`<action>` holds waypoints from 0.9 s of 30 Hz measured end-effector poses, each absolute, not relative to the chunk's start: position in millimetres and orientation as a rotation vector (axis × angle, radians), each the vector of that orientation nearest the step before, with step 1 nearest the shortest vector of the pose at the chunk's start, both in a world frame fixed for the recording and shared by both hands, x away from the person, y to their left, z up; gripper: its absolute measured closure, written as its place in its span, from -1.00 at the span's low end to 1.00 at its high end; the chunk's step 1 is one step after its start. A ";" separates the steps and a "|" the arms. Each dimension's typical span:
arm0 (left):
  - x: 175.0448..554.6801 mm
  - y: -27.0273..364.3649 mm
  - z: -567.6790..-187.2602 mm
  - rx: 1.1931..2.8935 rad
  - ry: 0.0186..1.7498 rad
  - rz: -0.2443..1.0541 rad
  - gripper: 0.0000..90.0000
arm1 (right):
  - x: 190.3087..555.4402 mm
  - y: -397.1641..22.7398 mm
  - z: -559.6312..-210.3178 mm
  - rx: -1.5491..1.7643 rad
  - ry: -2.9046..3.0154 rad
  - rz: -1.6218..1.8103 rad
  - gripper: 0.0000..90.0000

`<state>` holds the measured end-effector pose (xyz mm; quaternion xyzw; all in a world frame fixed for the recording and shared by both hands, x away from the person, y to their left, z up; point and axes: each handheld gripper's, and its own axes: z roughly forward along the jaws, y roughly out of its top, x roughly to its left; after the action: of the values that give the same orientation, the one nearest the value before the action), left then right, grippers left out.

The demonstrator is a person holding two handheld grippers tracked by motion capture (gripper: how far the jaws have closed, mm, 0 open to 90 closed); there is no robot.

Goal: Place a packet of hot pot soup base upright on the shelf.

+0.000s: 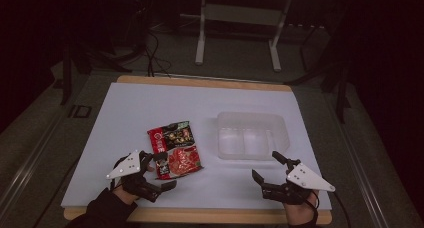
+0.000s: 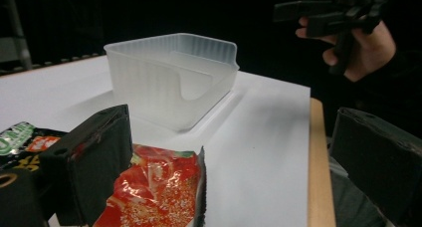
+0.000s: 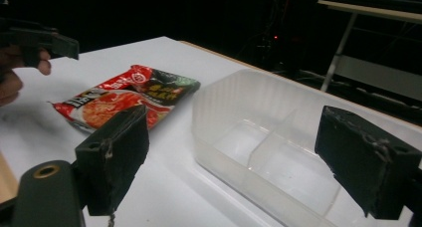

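As jaws gape, noodle pkt (image 1: 175,149) touching left hand-held gripper (image 1: 161,173).

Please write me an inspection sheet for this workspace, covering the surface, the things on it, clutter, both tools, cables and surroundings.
Surface: white sheet over a wooden table; wood edge bare at front and back.
Job's things: red noodle packet lying flat, left of centre; clear plastic bin, upright, empty, with one inner divider, apart from the packet.
Clutter: nothing seen.
Left tool: open, at the packet's near edge, one jaw by the packet; contact cannot be told.
Right tool: open, holding nothing, in front of the bin, not touching it.
Cables: one trails from the right tool; more lie on the floor behind.
Surroundings: dark room; white table frame behind.
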<state>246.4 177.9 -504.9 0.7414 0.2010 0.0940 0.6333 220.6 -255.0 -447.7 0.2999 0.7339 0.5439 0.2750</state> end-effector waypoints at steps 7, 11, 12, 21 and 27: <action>243.3 175.8 -500.0 1.750 0.477 0.201 -0.93 | 217.9 -253.7 -445.4 0.764 1.979 1.464 -0.70; 243.1 177.8 -495.8 1.791 0.461 0.192 -0.93 | 215.7 -253.0 -443.1 0.750 1.971 1.451 -0.73; 242.5 177.6 -495.0 1.797 0.458 0.186 -0.93 | 215.7 -252.8 -442.9 0.750 1.977 1.448 -0.74; 236.9 173.1 -482.0 1.845 0.409 0.105 -0.92 | 210.2 -248.2 -439.6 0.655 2.014 1.513 -0.75; 231.2 170.4 -467.5 1.862 0.372 0.099 -0.92 | 207.2 -245.1 -437.0 0.567 2.002 1.517 -0.76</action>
<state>231.2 170.4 -467.5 0.7971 0.1594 0.0422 0.5809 207.2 -245.1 -437.0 0.2116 0.7464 0.5656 0.2796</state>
